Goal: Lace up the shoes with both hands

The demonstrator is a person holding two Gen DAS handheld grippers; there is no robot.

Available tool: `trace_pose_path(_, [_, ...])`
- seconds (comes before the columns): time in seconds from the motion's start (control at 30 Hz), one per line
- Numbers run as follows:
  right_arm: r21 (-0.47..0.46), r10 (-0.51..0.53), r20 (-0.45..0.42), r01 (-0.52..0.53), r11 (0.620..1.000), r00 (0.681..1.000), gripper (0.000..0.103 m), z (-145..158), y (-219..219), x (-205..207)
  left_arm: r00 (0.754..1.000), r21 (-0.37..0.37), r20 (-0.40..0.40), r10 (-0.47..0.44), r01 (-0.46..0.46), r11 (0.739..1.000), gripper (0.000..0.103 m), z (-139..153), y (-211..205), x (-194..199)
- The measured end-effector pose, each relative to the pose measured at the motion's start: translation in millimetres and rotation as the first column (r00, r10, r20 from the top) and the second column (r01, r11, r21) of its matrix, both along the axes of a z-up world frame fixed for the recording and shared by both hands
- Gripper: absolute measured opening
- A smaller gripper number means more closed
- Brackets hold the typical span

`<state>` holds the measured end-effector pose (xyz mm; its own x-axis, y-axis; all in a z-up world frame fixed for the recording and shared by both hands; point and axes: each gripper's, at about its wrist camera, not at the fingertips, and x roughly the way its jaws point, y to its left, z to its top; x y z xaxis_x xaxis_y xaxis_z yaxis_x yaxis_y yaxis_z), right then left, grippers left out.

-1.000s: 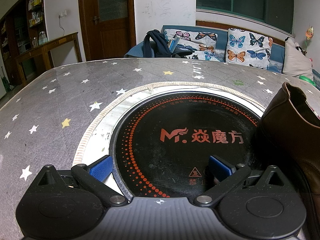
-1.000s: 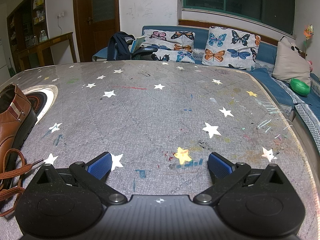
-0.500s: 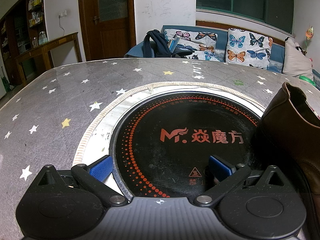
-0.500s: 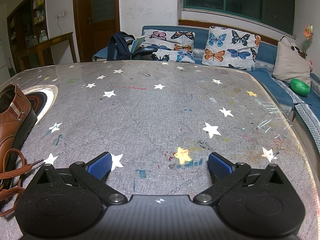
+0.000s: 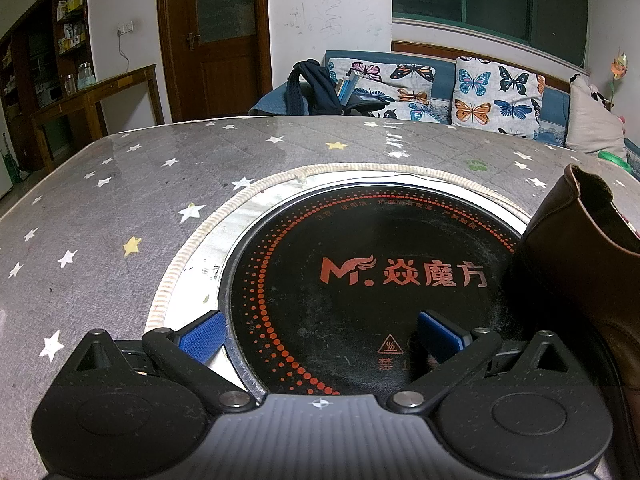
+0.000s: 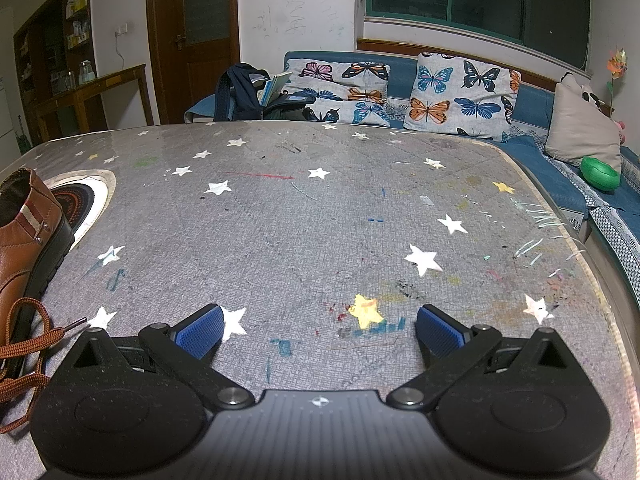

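Item one: we are holding the left gripper [image 5: 322,334] with its blue pads spread wide and nothing between them, low over the round black cooktop [image 5: 360,280] set into the star-print table [image 5: 120,208]. The brown leather shoe [image 5: 588,256] is standing just to this gripper's right, its heel end and open collar facing the camera, its sole partly on the cooktop.

Item two: we are keeping the right gripper [image 6: 318,332] equally wide apart and empty, over bare tabletop. The shoe is lying to its left, and the orange-brown lace [image 6: 28,344] is trailing loose on the table beside the gripper's left finger [image 6: 198,330].

Background: butterfly cushions [image 6: 460,96] are sitting on a blue sofa ahead.
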<state>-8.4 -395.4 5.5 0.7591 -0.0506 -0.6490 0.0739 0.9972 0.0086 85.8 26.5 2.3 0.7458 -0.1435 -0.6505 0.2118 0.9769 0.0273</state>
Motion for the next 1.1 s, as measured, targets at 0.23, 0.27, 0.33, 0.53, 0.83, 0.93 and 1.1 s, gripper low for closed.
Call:
trace_pose_path(0.23, [0.0,0.0,0.0,0.0,1.0,1.0,0.103,0.0,0.0,0.0,1.0,0.0,-0.001,0.0,0.0,1.0,0.103,0.3,0.1,-0.1])
trace_pose_path(0.27, [0.0,0.0,0.0,0.0,1.0,1.0,0.103,0.0,0.0,0.0,1.0,0.0,-0.001,0.0,0.0,1.0,0.103,0.3,0.1,-0.1])
trace_pose_path(0.33, [0.0,0.0,0.0,0.0,1.0,1.0,0.103,0.0,0.0,0.0,1.0,0.001,-0.001,0.0,0.0,1.0,0.103,0.4,0.2,-0.1])
trace_pose_path(0.53, [0.001,0.0,0.0,0.0,1.0,1.0,0.103,-0.1,-0.1,0.0,1.0,0.002,-0.002,0.0,0.0,1.0,0.103,0.8,0.2,-0.3])
trace_pose_path(0.83, [0.003,0.0,0.0,0.0,1.0,1.0,0.103,-0.7,0.1,0.1,1.0,0.003,-0.004,0.024,-0.024,1.0,0.103,1.6,-4.9,-8.9])
trace_pose_path(0.93, [0.003,0.0,0.0,0.0,1.0,1.0,0.103,-0.7,0.2,0.1,0.999,0.004,-0.004,0.046,-0.046,0.999,0.103,1.7,-7.3,-9.7])
trace_pose_path(1.1, [0.002,0.0,0.0,0.0,1.0,1.0,0.103,-0.6,0.1,0.1,0.997,0.004,-0.004,0.078,-0.078,0.997,0.103,1.9,-10.3,-10.2])
